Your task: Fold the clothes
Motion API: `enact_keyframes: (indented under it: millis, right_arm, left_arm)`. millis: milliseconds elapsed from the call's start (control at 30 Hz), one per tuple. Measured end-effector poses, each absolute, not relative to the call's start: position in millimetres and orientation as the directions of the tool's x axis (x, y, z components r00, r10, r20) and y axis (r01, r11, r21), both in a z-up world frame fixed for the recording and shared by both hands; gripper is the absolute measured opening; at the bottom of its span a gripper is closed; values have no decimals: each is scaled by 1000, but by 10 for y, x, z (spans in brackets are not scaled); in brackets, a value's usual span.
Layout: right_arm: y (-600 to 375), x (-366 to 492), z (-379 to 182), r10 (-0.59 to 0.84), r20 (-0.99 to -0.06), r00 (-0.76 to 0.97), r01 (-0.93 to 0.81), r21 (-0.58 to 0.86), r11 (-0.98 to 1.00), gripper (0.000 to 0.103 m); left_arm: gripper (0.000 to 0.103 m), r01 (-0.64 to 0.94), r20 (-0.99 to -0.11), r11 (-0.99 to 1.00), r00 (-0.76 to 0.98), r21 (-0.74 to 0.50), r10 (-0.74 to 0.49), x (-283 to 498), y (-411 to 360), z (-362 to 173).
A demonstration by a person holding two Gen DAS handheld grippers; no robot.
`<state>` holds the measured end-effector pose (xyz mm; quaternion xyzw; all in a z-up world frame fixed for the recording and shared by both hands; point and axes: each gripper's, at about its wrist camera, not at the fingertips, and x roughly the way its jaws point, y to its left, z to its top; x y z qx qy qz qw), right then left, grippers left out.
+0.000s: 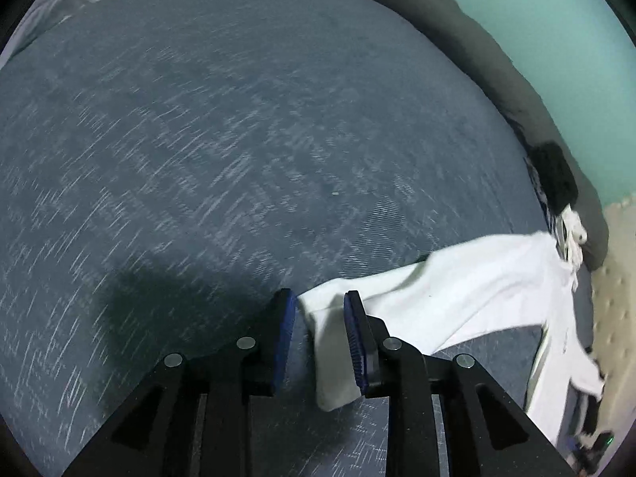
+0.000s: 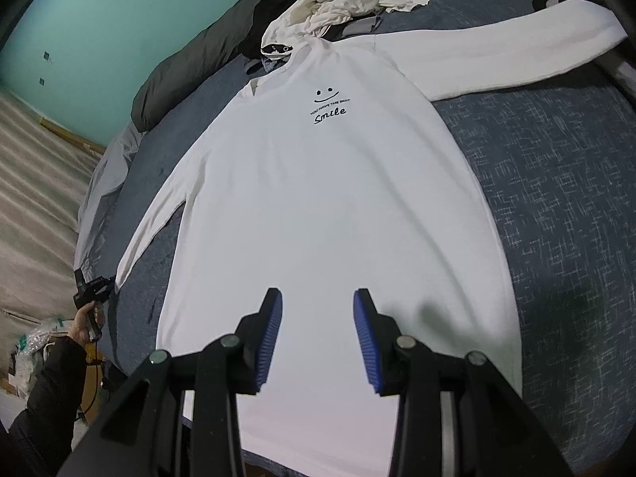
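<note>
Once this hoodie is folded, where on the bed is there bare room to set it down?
The bare blue bedspread beyond the outstretched sleeve, up to the dark duvet along the wall, is free. Near the hood, loose clothes crowd the bed.

A home bedroom: a bed (image 2: 556, 167) with a blue patterned cover, a dark rolled blanket (image 2: 190, 67) along its far edge, teal walls (image 2: 99, 12).

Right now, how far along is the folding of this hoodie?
Done: white hoodie lies spread flat, print up, on the bed. In hand: left tongs straddle one sleeve cuff, unpinched. Left: every fold; both sleeves lie out, right tongs open over its front.
</note>
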<state>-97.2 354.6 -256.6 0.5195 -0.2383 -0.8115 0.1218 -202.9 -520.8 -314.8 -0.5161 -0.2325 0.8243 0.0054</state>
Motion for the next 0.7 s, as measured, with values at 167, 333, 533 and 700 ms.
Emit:
enact_keyframes:
  millis: [167, 333, 533, 700]
  right_arm:
    - [3504, -1005, -2582, -451, -784, -427, -49, 518, -854, 37]
    - [3439, -1024, -2589, -458, -784, -418, -35, 518, -855, 37]
    - [3404, -1041, -2571, -462, -782, -418, -30, 520, -854, 37]
    - [3408, -1057, -2553, -459, -785, -415, -26, 515, -857, 37]
  left_arm:
    - [8, 200, -852, -915, -474, -352, 224, -2103, -5165, -3061]
    - [7, 223, -819, -917, -550, -331, 162, -2109, -5312, -2777]
    - [7, 280, -815, -900, -565, -334, 126, -2222, -5430, -2641]
    - [10, 313, -850, -892, -510, -327, 133, -2360, -5474, -2868]
